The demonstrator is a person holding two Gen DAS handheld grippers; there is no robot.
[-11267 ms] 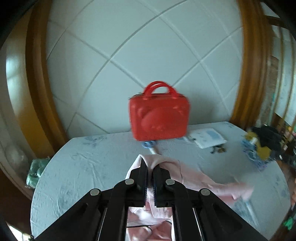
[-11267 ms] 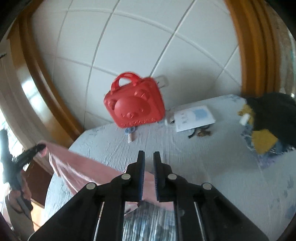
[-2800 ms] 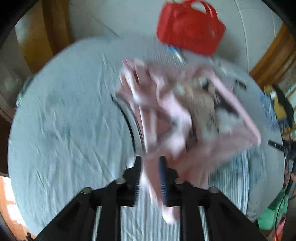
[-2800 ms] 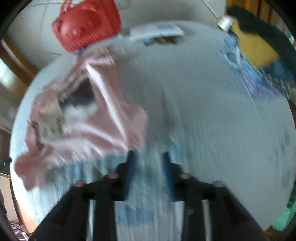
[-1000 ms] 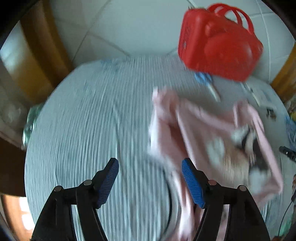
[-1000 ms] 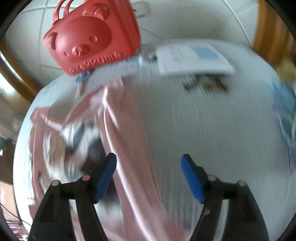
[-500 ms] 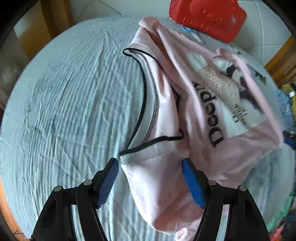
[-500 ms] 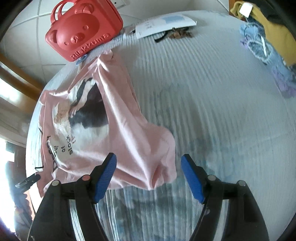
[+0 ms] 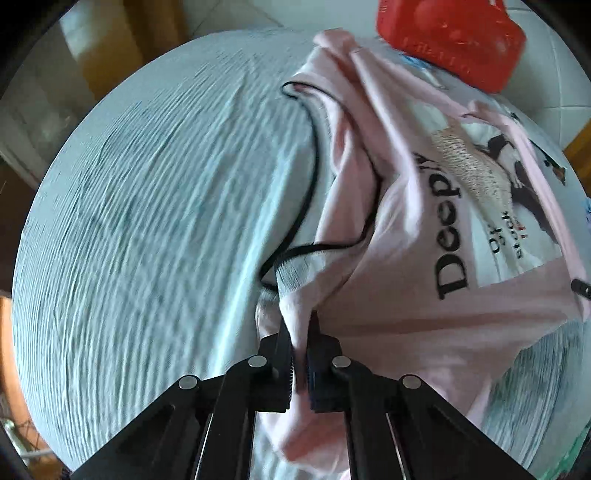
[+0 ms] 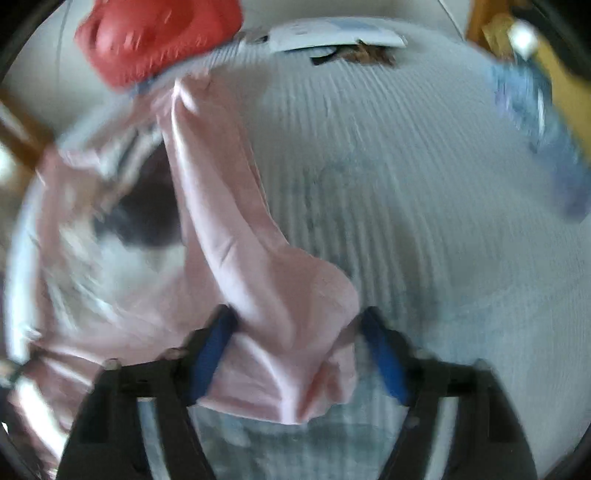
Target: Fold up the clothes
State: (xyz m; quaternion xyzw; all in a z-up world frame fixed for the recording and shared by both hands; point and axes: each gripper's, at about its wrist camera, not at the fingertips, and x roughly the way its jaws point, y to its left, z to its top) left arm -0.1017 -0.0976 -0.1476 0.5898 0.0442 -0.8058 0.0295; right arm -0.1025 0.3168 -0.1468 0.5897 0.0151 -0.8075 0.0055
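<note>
A pink T-shirt [image 9: 424,258] with a printed picture and black lettering lies crumpled on the pale blue tablecloth [image 9: 147,221]. My left gripper [image 9: 300,328] is shut on a fold of the shirt just below its black-trimmed collar. In the blurred right wrist view, a rounded corner of the T-shirt [image 10: 229,240] sits between the blue pads of my right gripper [image 10: 295,332]. Its jaws are closing but still stand apart, not pinching the cloth.
A red bear-faced case [image 9: 454,33] stands at the table's far edge, also seen as the red case [image 10: 155,33]. White papers [image 10: 332,33] lie beside it. A blue and yellow heap of clothes [image 10: 535,110] sits at the right edge. Bare tablecloth [image 10: 424,184] spreads right of the shirt.
The left jaws have gone from wide open to shut on the shirt near the collar. The right gripper has dropped closer, and the shirt's corner now lies between its jaws.
</note>
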